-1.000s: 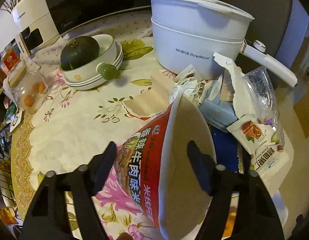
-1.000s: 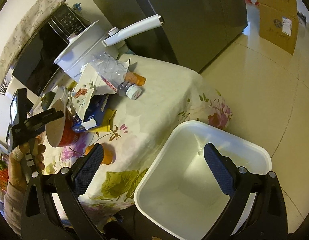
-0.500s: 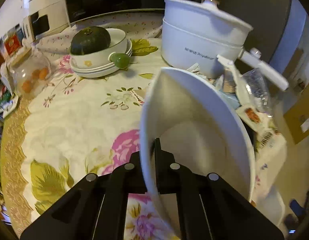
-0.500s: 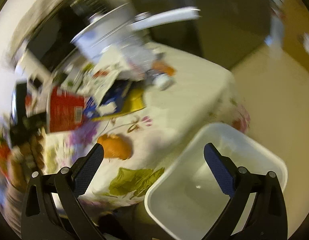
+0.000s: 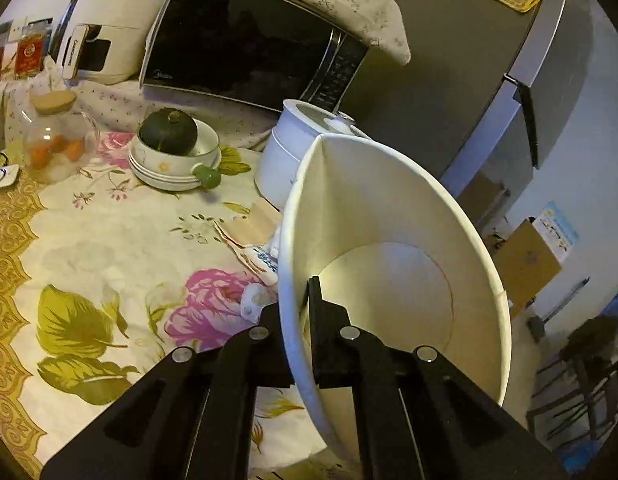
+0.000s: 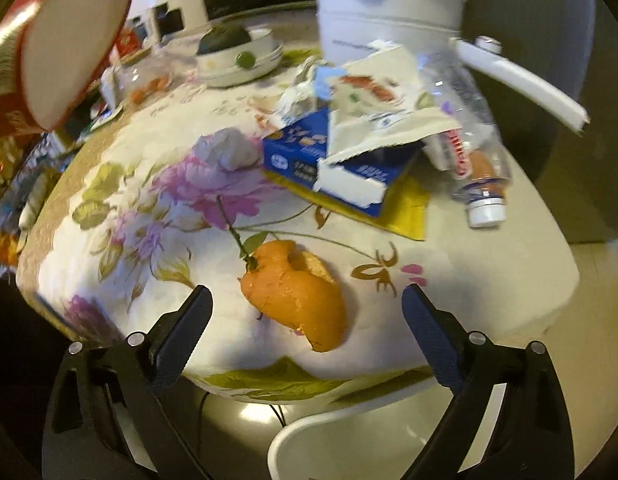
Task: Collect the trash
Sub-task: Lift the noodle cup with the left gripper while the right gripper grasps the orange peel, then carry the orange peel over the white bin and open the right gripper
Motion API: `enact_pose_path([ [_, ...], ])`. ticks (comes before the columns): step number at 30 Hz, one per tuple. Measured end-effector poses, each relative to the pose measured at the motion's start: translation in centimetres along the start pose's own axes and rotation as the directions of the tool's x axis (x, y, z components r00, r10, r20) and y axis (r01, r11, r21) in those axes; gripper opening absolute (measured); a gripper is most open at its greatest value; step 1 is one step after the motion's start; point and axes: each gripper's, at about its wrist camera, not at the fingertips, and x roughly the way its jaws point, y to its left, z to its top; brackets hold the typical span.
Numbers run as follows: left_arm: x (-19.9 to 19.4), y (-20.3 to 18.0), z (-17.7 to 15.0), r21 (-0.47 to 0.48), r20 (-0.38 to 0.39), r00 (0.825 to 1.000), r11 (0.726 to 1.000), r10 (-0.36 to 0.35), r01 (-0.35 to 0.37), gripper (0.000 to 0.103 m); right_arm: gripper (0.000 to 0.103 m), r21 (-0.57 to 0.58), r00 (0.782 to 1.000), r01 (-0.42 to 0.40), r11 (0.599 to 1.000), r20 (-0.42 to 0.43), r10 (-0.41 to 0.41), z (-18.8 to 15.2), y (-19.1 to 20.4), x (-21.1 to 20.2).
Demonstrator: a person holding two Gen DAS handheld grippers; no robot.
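I am holding the empty paper cup (image 5: 393, 264), light and easily crushed, by its thin rim in the left gripper (image 5: 299, 312) with jaws pinched shut, lifted above the worktop (image 6: 489, 264), while the right gripper (image 6: 305, 308) jaws are closing, nothing gripped, around the soft orange peel (image 6: 295, 292)

Dim kitchen: grey fridge (image 5: 449, 80), black microwave (image 5: 237, 40), floral tablecloth (image 5: 89, 248), pale floor (image 6: 597, 256).
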Motion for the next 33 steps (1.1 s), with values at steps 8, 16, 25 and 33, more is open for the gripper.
enact_pose_path([
  [8,0.6,-0.2,-1.0,0.014,-0.019,1.000,1.000,-0.013,0.014,0.005,0.047,0.019,0.998,-0.041,0.999,-0.039,0.041,0.1,0.9,1.9],
  [16,1.2,0.0,-1.5,0.012,-0.041,0.999,1.000,-0.012,0.012,0.005,0.019,0.020,0.998,-0.048,0.999,-0.034,0.049,0.3,1.9,1.9],
  [25,1.0,-0.4,-1.6,0.009,-0.035,0.998,0.999,-0.046,0.047,0.005,0.016,0.109,0.997,-0.001,0.994,0.076,-0.007,-0.4,0.9,-3.0],
  [33,1.3,-2.8,-2.2,0.050,-0.055,0.993,0.993,-0.102,0.105,0.005,0.017,0.334,0.978,0.161,0.929,0.072,-0.196,-3.8,-2.7,-7.4],
])
